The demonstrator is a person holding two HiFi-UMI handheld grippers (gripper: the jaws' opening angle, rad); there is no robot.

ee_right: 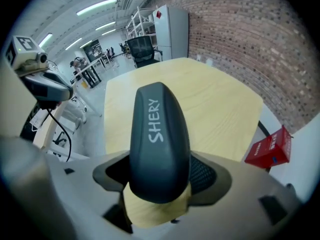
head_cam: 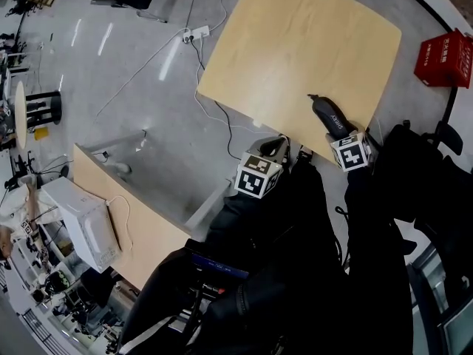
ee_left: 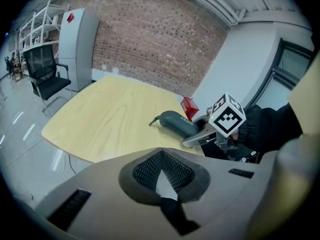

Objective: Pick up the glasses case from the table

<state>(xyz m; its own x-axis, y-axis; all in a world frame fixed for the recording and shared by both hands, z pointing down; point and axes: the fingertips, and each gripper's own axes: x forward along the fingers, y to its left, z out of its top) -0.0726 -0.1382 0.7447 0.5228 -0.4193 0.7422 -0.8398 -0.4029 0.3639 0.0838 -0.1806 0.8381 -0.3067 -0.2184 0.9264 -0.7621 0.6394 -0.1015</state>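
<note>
The right gripper (ee_right: pixel 161 179) has its 2 jaws closed on the near end of the glasses case (ee_right: pixel 157 134), one pad pressed to each side. The case is a long, rounded shell in a matte charcoal grey, with a domed top and "SHERY" printed along it in white capitals. From above it reads as a slim dark pod with a thin tab poking out of its far tip. It points away from the person over the near right edge of the surface (head_cam: pixel 295 43), a pale wood top with rounded corners. I cannot tell whether the case rests on the wood or hangs just clear of it.

The left gripper (ee_left: pixel 162 181) sits to the left of the right one, off the near edge of the surface, with its jaws brought together on nothing. Its camera looks across at the case and at the right gripper's marker cube (ee_left: pixel 226 117).

Further out, a red box (head_cam: pixel 443 58) lies on the floor well past the right side of the surface — apart from the case. A white power strip (head_cam: pixel 196 32) with trailing cables lies on the grey floor by the far left corner. A black office chair (ee_left: pixel 45 79) stands in front of a brick wall (ee_left: pixel 160 39).
</note>
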